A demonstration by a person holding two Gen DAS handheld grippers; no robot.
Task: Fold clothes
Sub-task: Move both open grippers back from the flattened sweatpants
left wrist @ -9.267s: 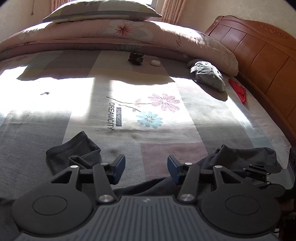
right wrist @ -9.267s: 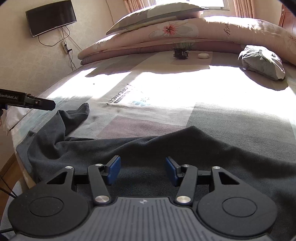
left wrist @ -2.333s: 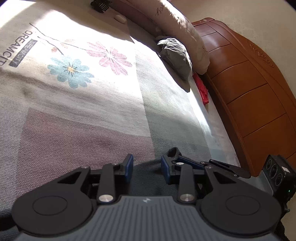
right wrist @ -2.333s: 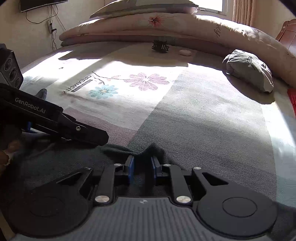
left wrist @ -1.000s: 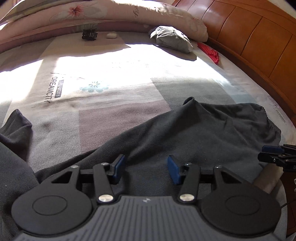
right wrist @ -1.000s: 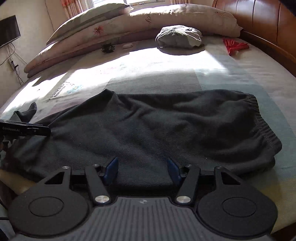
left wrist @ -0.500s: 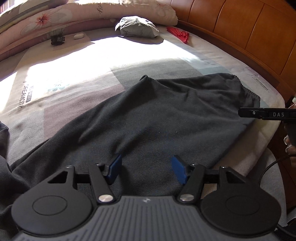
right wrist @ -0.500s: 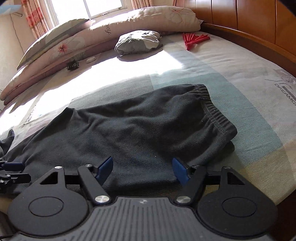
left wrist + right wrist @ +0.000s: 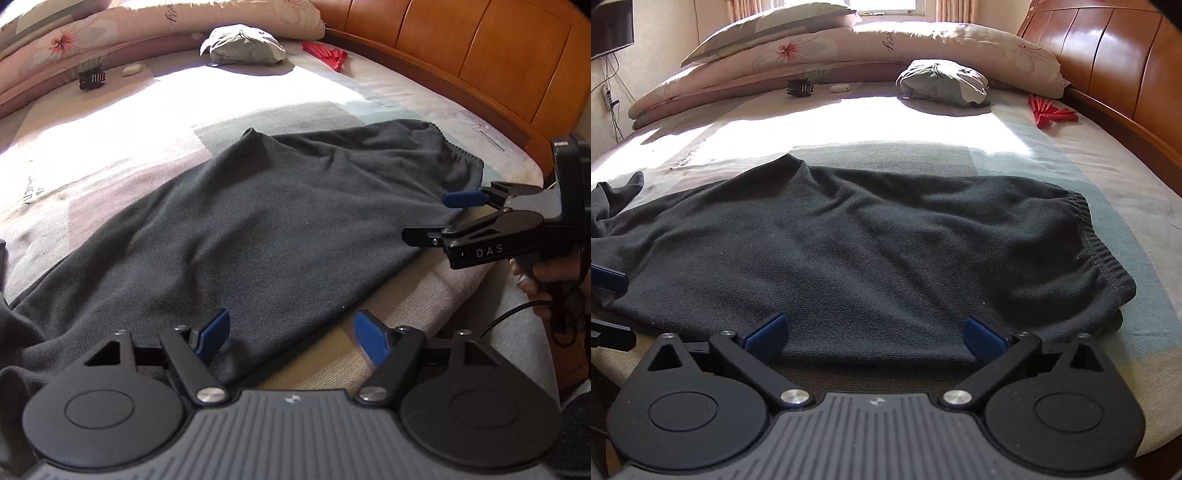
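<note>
Spreading: left claw (image 9: pixel 291 334) and right claw (image 9: pixel 875 334) have just been opening, nothing pinched | dark grey knit trousers (image 9: pixel 857 243) now lie released, flat on patchwork bed (image 9: pixel 1052 155), near edge; next fold can start | count: one garment, two claws

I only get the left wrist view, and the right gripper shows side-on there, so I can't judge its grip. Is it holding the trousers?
Observer: No. The right gripper has just been opening. Its jaws stand wide, with the pads off the dark trousers, whose near edge lies between them.
Operator: Are the layers even at the waistband?
Observer: Not quite. Below the waistband, a lower layer peeks out at the near corner.
Operator: Anything loose on the other side?
Observer: A loose dark end of cloth lies crumpled at the far left of the bed.
</note>
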